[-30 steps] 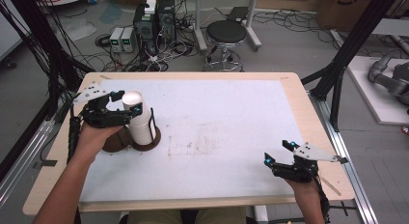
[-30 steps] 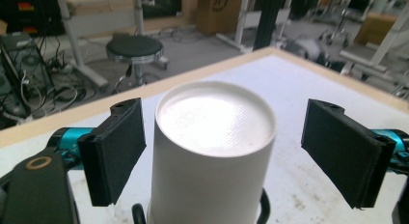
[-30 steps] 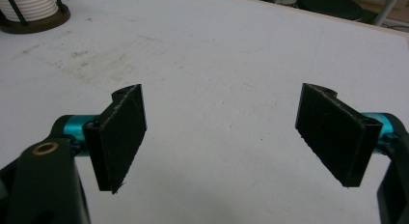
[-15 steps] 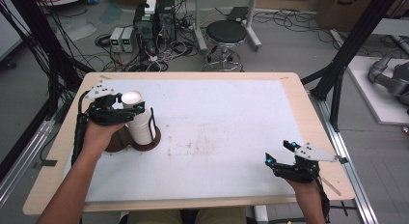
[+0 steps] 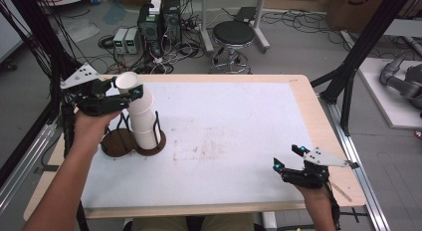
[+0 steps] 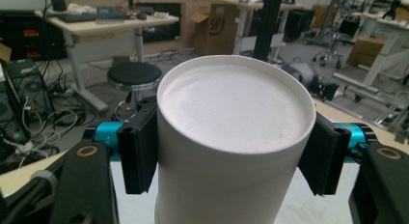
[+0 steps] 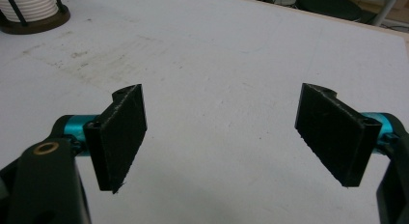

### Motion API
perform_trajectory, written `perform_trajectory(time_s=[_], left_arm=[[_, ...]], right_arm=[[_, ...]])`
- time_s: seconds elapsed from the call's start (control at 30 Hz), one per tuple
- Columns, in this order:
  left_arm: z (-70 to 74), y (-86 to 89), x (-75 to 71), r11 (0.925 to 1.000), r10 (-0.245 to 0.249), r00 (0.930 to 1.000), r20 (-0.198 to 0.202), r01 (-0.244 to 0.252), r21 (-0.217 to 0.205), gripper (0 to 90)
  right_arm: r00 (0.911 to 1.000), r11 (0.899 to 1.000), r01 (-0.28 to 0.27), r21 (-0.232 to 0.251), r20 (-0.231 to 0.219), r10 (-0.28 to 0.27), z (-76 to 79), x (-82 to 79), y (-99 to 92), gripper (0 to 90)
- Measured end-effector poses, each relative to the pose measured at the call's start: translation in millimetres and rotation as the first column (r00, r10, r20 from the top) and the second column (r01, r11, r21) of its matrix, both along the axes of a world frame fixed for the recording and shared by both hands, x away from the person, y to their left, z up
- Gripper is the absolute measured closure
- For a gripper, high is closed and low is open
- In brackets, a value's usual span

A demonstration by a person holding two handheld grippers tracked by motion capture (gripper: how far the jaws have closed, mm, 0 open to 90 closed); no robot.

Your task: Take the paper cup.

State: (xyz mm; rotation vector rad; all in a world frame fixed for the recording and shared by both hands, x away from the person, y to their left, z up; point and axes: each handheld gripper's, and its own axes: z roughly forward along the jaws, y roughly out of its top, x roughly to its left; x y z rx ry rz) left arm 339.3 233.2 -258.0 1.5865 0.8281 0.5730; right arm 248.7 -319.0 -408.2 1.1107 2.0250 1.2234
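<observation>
A column of white upturned paper cups (image 5: 142,119) rises from a brown-based wire holder (image 5: 115,144) at the table's left. My left gripper (image 5: 130,91) is shut on the top cup (image 6: 236,108). Its jaws have just been closing, and both black pads (image 6: 140,151) now press the cup's sides. The column leans slightly toward the gripper. My right gripper (image 5: 288,159) rests near the front right edge, jaws wide open (image 7: 222,132) with nothing between them.
The white mat (image 5: 224,121) covers most of the wooden table. The right gripper view shows the holder's base with cups (image 7: 29,7) at far left. A stool (image 5: 234,34), computer boxes and cables stand on the floor beyond the table.
The left gripper closed on the top cup and rose, drawing the cup column up taller. The right gripper stayed where it was.
</observation>
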Motion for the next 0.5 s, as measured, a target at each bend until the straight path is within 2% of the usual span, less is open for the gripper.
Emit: perform_trajectory(time_s=[0.1,0.13,0.17,0.23,0.33,0.5], left_arm=[[15.6,1.1,-5.3,0.9988,-0.020,0.9993,0.031,0.022,-0.043,33.1],[15.6,1.1,-5.3,0.9988,-0.020,0.9993,0.031,0.022,-0.043,33.2],[22.7,-0.6,-8.1,0.9974,-0.038,0.9981,0.048,0.041,-0.060,33.2],[27.2,-4.3,-10.4,0.9945,-0.064,0.9966,0.053,0.068,-0.080,33.2],[29.1,-11.1,-12.3,0.9928,-0.090,0.9944,0.054,0.094,-0.074,33.2],[26.9,-32.4,-15.9,0.9844,-0.160,0.9852,0.061,0.164,-0.065,33.2]], right_arm=[[1.0000,1.000,0.005,0.006,-0.003,-0.005,0.1,-0.5,-0.1,18.8],[1.0000,1.000,0.004,0.005,-0.001,-0.004,0.1,-0.4,-0.1,18.8],[1.0000,1.000,0.003,0.004,0.000,-0.003,0.2,-0.3,-0.1,18.8],[1.0000,1.000,0.003,0.004,-0.003,-0.003,0.2,-0.3,0.5,18.8],[1.0000,1.000,-0.001,0.003,-0.001,0.001,0.4,0.1,1.5,18.8],[1.0000,1.000,-0.006,0.003,0.000,0.006,0.6,0.1,3.3,18.8]])
